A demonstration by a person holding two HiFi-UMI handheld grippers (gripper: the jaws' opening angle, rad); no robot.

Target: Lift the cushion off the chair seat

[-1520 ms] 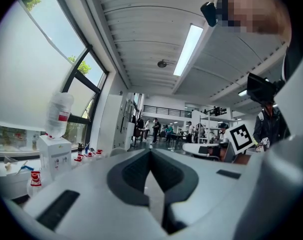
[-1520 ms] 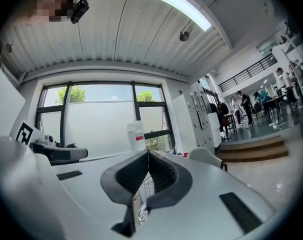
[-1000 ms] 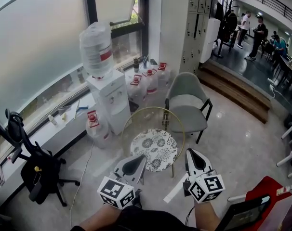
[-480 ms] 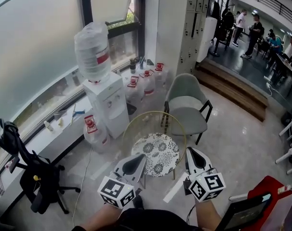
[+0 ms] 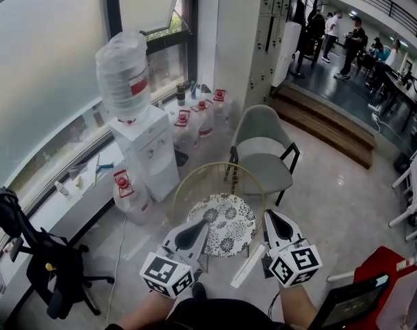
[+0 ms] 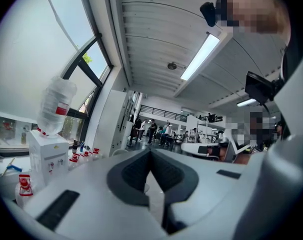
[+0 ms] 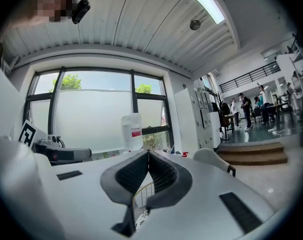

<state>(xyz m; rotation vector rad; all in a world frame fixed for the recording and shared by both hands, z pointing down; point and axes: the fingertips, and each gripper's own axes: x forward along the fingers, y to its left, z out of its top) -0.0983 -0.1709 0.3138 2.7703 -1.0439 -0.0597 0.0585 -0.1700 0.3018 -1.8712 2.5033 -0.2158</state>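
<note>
A round black-and-white patterned cushion (image 5: 222, 222) lies on the seat of a gold wire chair (image 5: 219, 167) in the head view, just ahead of me. My left gripper (image 5: 197, 231) hovers at the cushion's near left edge, and my right gripper (image 5: 272, 218) is just right of the chair's rim. Both point level and are shut with nothing between the jaws. In the left gripper view the left gripper (image 6: 151, 151) shows its pads meeting. The right gripper (image 7: 148, 153) is shut too, with the wire chair (image 7: 143, 194) glimpsed below its pads.
A white water dispenser (image 5: 150, 150) with a big bottle (image 5: 122, 74) stands left of the chair, with several water jugs (image 5: 195, 122) by the window. A grey armchair (image 5: 263, 153) sits behind. A black office chair (image 5: 43, 273) is at the far left, wooden steps (image 5: 325, 126) and people beyond.
The whole view has shifted: the wire chair, dispenser and armchair have drifted left and closer. Both grippers keep their place in the view and stay shut.
</note>
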